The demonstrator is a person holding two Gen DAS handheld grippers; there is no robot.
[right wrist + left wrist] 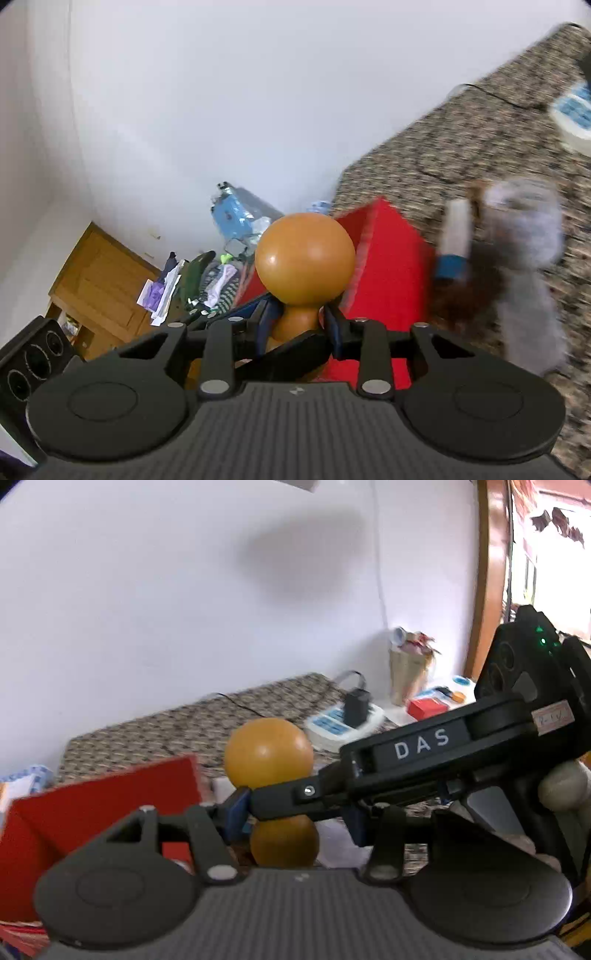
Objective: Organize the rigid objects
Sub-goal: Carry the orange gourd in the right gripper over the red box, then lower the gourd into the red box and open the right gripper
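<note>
The glossy orange-brown gourd-shaped wooden object (304, 258), big round bulb on top w/ a smaller bulb below, is held up in the air, clear of the table, in front of the white wall. The right hand-held gripper (295, 323) is clamped on its narrow waist, blue-padded fingers (334, 325) pressing in from both sides. In the left wrist view the same object (267, 751) shows w/ the right hand-held gripper crossing in from the right over its waist, so top and bottom bulbs stick out above and below. The left hand-held gripper (295, 821) sits right by the lower bulb; its jaws stand apart w/ the bulb between or just beyond them, can't tell if they touch it. Just beside the object, left in the left wrist view, is a red rectangular box (99, 812). Further off lies the brown-speckled patterned table cover (207, 720), w/ a white power strip and black adapter (345, 718) at the far right. Blurred grey and white items near the box in the right wrist view can't be made out. Risk, as I judge it: smooth rounded surface + grip only at the waist means it could pivot or slip out if the two hand-held grippers bump each other or one lets go early; it could then roll off the table.
</note>
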